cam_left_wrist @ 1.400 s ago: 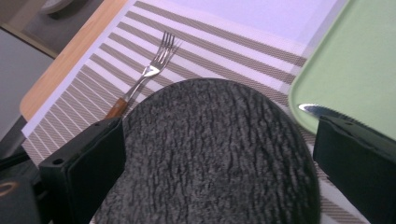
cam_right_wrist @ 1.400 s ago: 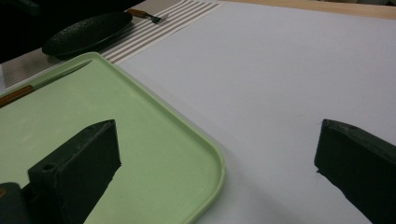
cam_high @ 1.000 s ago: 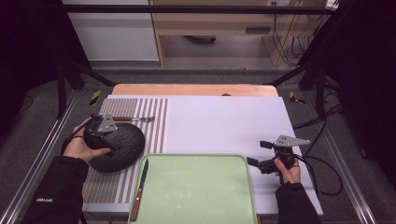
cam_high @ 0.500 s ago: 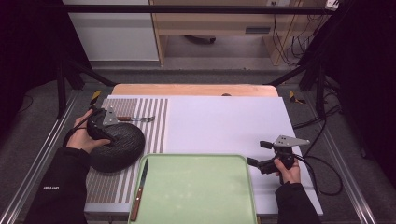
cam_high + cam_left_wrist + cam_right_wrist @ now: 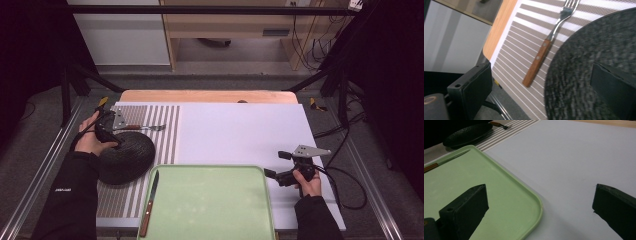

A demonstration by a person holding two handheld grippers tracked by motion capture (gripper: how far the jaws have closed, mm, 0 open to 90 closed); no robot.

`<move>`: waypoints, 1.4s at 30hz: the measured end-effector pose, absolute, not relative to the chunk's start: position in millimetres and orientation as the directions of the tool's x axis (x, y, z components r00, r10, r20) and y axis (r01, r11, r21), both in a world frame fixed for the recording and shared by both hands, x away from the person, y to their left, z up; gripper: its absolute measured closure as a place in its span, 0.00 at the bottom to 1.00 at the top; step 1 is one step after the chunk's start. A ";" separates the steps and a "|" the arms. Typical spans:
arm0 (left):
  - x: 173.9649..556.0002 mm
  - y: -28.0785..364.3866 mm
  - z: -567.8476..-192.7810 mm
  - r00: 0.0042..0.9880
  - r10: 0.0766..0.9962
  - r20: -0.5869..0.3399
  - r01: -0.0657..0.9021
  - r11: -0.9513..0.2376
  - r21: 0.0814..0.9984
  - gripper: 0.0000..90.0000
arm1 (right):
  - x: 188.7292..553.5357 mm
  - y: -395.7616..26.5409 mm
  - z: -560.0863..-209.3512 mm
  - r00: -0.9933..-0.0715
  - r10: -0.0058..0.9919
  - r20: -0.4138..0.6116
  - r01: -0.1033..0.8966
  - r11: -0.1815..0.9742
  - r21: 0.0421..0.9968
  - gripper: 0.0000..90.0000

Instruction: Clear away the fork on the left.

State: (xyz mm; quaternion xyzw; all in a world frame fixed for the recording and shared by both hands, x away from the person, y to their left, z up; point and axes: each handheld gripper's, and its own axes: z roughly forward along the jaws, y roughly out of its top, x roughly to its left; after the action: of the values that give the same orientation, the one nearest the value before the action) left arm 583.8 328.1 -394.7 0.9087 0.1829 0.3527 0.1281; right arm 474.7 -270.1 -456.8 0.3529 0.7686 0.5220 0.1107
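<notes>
My left gripper (image 5: 112,128) hovers open over the far left of the striped placemat (image 5: 165,130), at the far rim of a dark round plate (image 5: 125,157). In the left gripper view its jaws stand wide apart (image 5: 540,72), above the wooden handle of a fork (image 5: 544,52), with the right jaw over the plate (image 5: 594,62). Nothing is held. My right gripper (image 5: 276,165) rests open just right of a green tray (image 5: 210,205). In the right gripper view (image 5: 540,192) its jaws straddle the tray's corner (image 5: 506,192) and the white mat.
A wooden-handled knife (image 5: 150,202) lies along the tray's left side. The fork (image 5: 142,128) lies on the placemat beyond the plate. A white mat (image 5: 240,130) covers the middle and right of the table. A cable (image 5: 345,195) trails from the right gripper.
My left hand and gripper have drawn back from over the plate toward the far left, nearer the fork's handle. The right gripper has stayed put.
</notes>
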 end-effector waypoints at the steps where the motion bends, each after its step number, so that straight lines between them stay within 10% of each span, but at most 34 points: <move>1: 585.9 329.3 -396.0 0.681 0.416 0.603 0.240 -0.904 0.354 0.05 | 474.6 -270.3 -456.7 -0.726 0.659 0.198 0.427 0.207 0.880 0.00; 42: 632.0 349.6 -438.0 0.694 0.140 0.706 0.140 -0.988 0.058 0.37 | 475.0 -269.6 -457.5 -0.724 0.661 0.199 0.431 0.209 0.878 0.00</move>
State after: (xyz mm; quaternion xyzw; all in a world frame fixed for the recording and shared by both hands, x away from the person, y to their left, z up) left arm 632.0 349.6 -438.0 0.9204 0.0759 0.3837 -0.0002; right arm 475.0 -269.6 -457.5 0.3547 0.7696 0.5194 0.1103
